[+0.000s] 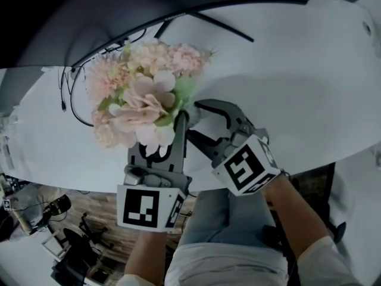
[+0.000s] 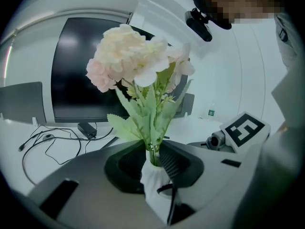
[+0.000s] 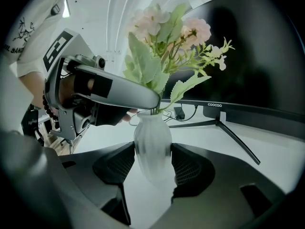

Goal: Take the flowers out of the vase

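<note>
1. White table [image 1: 286, 70], and along its far edge a wide dark monitor [image 3: 257, 56] on a splayed stand [image 3: 224, 132]. It fills the background behind the bouquet in both gripper views.
2. Loose black cables [image 1: 71, 94] loop across the table at the left, well apart from the action.
3. From the head view the pink and cream flowers [image 1: 146, 97] spread right over the work, so the blooms hide the left jaw tips and almost all of what is beneath them.
4. In the right gripper view the left gripper's jaw lies straight across the vase mouth and covers the base of the stems.
5. Left gripper [image 2: 153, 156]: jaws drawn in narrow, pads pressing on the green stems [image 2: 153, 142] just above the vase mouth. It has the flowers, blooms towering over the jaws and leaves fanning out to either side.
6. Right gripper [image 3: 152, 168]: jaws standing wide, but not empty. The white ribbed vase [image 3: 152, 142] sits upright between them, a pad touching each flank of its belly.
7. The stems are still down in the vase neck, so the flowers are not yet out.
8. The two grippers meet at the vase at an angle, left above on the stems and right lower on the body, with the right one's marker cube [image 2: 243, 130] just beside the left.
</note>
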Demonstrator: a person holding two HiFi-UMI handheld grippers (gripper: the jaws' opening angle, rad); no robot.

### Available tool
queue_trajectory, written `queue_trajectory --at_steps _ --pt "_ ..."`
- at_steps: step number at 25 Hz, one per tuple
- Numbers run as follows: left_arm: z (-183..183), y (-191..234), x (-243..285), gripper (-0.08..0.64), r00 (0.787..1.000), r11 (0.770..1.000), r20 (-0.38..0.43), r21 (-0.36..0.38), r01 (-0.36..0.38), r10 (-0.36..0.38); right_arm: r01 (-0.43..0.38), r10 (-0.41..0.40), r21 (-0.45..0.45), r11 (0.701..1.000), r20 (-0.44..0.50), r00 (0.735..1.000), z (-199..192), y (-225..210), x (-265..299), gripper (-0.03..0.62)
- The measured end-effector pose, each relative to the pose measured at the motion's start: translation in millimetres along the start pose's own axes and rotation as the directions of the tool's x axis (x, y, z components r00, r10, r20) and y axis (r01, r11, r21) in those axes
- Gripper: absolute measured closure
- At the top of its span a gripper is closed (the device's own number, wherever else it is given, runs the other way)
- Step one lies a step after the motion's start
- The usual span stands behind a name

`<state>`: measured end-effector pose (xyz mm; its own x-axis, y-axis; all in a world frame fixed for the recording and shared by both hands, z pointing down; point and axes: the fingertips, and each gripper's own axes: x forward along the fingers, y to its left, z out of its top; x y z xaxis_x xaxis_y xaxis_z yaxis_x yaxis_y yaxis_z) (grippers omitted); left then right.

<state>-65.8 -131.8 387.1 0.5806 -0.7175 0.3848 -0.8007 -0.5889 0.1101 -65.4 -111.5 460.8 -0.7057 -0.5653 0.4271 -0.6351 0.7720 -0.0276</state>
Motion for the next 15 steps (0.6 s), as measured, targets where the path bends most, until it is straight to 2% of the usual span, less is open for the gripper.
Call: queue_trajectory --at_steps 2,8,15 --pt "5.9 0.3 -6.1 0.480 1.000 1.000 0.009 -0.001 -0.008 0.008 -0.001 0.001 -0.005 1.000 -0.004 1.000 6.6 2.6 -3.2 0.331" --pt "12.1 -2.5 -8.0 0.489 0.999 0.999 0.033 0.017 -0.030 0.029 0.001 -0.001 -0.008 1.000 0.010 1.000 9.9 -0.7 -6.7 0.331" --pt "12.6 -2.3 -8.4 0.489 0.997 0.998 0.060 0.029 -0.047 0.045 -0.010 0.010 -0.003 1.000 0.008 1.000 -3.2 -1.2 -4.1 0.331"
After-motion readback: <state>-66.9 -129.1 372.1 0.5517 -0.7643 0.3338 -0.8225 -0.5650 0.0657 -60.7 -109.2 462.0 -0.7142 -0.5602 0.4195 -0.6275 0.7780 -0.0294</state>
